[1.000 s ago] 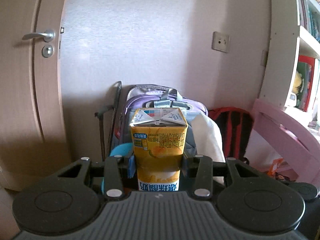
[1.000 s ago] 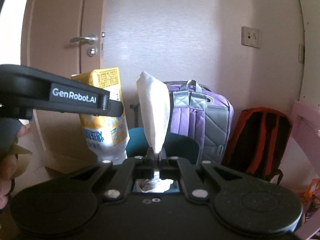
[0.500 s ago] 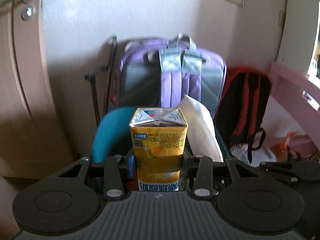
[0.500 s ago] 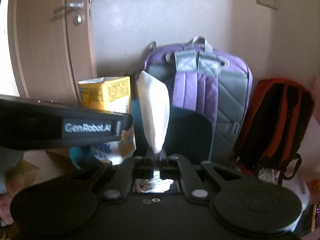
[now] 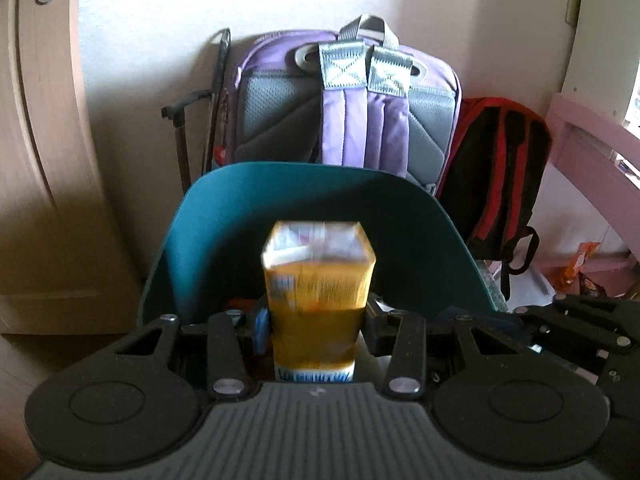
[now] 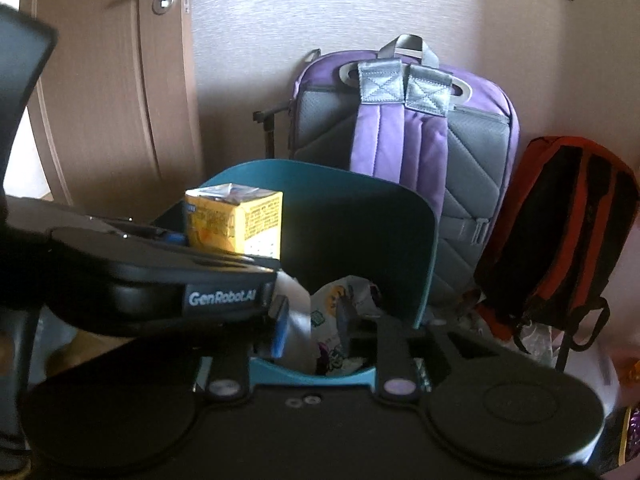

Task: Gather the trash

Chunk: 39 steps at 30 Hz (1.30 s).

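Observation:
My left gripper is shut on a yellow drink carton and holds it upright over the teal trash bin. The carton and the left gripper body also show in the right wrist view. My right gripper is open and empty over the same bin. A white tissue lies in the bin beside crumpled printed wrappers.
A purple and grey backpack leans on the wall behind the bin. A black and red backpack stands to its right, a wooden door to the left, pink furniture at far right.
Both grippers have dropped down to the bin. The right gripper has opened and let go of the white tissue, which now lies in the bin. The left still holds the carton.

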{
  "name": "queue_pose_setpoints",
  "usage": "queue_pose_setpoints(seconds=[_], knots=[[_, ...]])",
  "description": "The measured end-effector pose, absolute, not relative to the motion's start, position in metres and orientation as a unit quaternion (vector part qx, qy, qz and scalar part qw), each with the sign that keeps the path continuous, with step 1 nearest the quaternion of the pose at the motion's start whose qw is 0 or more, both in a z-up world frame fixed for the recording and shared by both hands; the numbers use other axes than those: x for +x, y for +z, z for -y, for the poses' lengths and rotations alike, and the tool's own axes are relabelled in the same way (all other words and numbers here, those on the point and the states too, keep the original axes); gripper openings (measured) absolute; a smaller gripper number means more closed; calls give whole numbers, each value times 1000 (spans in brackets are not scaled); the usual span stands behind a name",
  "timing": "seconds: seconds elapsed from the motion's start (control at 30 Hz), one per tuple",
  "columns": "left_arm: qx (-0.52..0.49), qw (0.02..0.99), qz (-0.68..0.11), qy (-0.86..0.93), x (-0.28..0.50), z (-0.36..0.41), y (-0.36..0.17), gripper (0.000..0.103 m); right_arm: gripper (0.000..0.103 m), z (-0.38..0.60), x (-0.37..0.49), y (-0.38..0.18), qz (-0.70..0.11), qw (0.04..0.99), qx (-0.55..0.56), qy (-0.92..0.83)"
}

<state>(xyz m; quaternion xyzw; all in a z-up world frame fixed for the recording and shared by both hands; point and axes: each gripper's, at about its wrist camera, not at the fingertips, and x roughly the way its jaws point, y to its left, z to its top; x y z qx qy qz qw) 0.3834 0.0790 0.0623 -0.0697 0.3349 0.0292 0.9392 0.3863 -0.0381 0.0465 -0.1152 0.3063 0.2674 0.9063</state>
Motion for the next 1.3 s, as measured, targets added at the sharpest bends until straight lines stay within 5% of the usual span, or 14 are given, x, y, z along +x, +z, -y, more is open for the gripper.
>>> queue_pose_setpoints(seconds=[0.53,0.73,1.17,1.3], knots=[[-69,958,-276,42,320,-70,103,76,57,70,338,82,-260,928,-79,253],[-68,961,-265,41,292,-69,110,79,66,82,311,92,-247,932,-72,256],[-71,968,-239,40,240,-73,115,92,102,96,269,96,-214,940,-68,257],[-71,971,-227,40,227,-75,116,95,103,100,258,96,-199,944,-65,257]])
